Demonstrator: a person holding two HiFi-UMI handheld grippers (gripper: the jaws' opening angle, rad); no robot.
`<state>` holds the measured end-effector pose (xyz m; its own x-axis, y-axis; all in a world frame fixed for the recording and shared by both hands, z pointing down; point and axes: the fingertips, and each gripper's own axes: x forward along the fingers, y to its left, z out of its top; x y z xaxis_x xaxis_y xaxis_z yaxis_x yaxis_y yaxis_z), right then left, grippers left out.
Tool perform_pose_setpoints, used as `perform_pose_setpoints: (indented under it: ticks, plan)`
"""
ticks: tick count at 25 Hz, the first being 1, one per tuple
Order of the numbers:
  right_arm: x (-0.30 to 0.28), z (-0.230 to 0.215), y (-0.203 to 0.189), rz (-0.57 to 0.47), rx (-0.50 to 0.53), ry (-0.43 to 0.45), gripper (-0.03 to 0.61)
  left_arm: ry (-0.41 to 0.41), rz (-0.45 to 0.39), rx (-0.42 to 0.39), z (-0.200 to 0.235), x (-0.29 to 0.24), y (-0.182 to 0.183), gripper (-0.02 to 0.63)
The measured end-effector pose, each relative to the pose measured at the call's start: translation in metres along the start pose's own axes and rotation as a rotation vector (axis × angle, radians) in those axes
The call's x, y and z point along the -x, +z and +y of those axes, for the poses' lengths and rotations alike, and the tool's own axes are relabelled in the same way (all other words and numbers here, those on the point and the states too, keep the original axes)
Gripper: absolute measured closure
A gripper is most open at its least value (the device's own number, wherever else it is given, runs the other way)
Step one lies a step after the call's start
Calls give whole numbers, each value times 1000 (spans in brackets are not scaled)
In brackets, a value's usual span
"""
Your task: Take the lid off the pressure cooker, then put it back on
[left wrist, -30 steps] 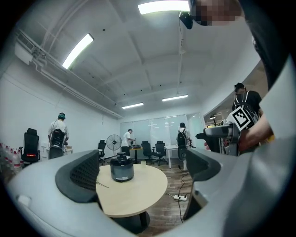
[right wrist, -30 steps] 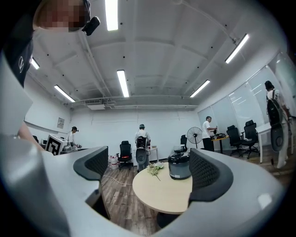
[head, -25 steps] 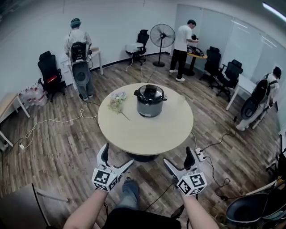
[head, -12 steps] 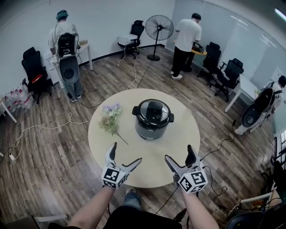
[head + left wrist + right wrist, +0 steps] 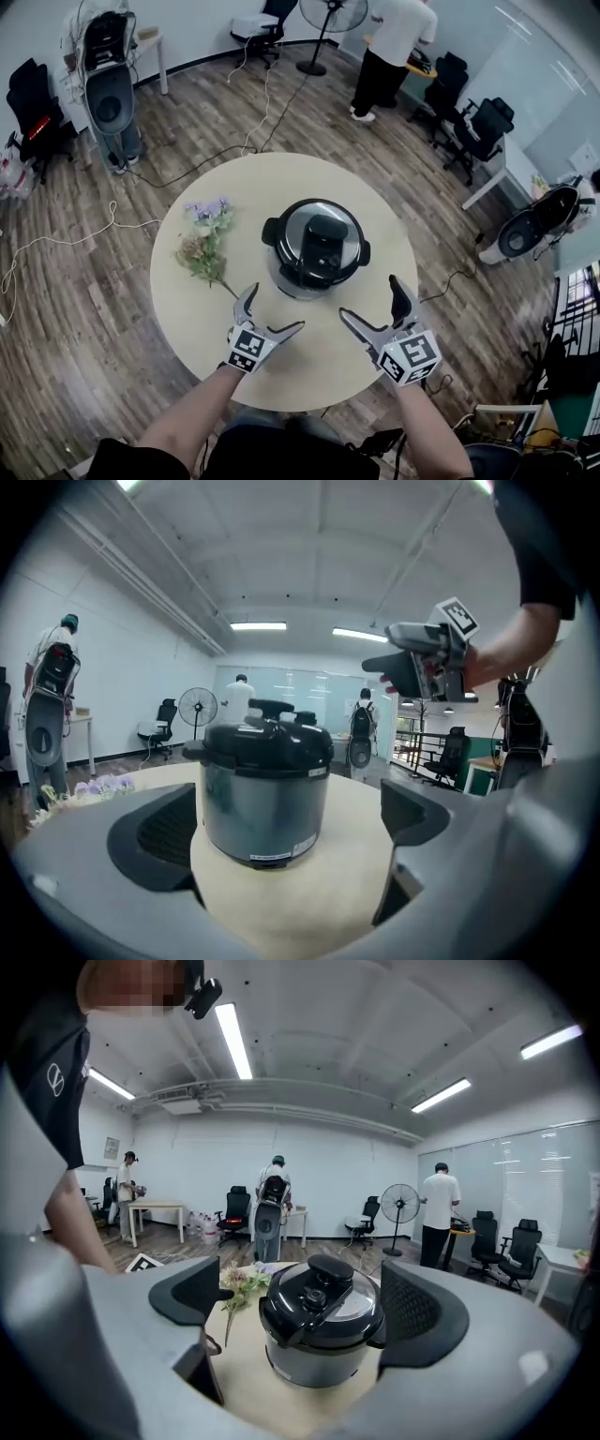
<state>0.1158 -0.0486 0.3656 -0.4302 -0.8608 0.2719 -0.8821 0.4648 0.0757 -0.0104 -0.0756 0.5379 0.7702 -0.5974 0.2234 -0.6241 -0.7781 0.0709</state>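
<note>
A steel pressure cooker [image 5: 315, 249] with its black lid [image 5: 317, 239] seated on top stands at the middle of the round beige table [image 5: 253, 178]. My left gripper [image 5: 271, 313] hovers open over the near table edge, just left and short of the cooker. My right gripper [image 5: 371, 302] is open too, on the near right side. Neither touches the pot. The left gripper view has the cooker [image 5: 264, 789] framed between the jaws, the right gripper [image 5: 422, 658] beyond it. In the right gripper view the lid [image 5: 322, 1303] and its handle sit between the jaws.
A bunch of artificial flowers [image 5: 202, 240] lies on the table left of the cooker. Cables [image 5: 234, 141] run over the wooden floor. Office chairs [image 5: 469, 127], a standing fan [image 5: 330, 19] and people stand around the room's edge, away from the table.
The view has closed in on the table. Both grippers moved forward from beyond the table's near edge to over it, now flanking the cooker's near side. Both stayed open.
</note>
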Motion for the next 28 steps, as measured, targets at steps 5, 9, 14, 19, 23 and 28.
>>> perform_pose_setpoints:
  ticks: [5, 9, 14, 19, 23, 28]
  plan:
    - [-40, -20, -6, 85, 45, 93, 32, 11, 60, 21, 26, -46, -21, 25]
    - [-70, -32, -10, 134, 79, 188, 32, -14, 120, -13, 31, -72, -35, 25]
    - [-105, -52, -21, 215, 162, 332, 34, 10, 164, -22, 35, -96, -51, 25]
    - [-136, -59, -21, 352, 240, 468, 34, 57, 171, 0, 42, -105, -49, 23]
    - [-159, -54, -29, 471, 308, 588, 38, 61, 160, -4, 40, -104, -50, 23]
    - [-182, -35, -52, 676, 421, 739, 88, 63, 156, -3, 38, -104, -52, 21]
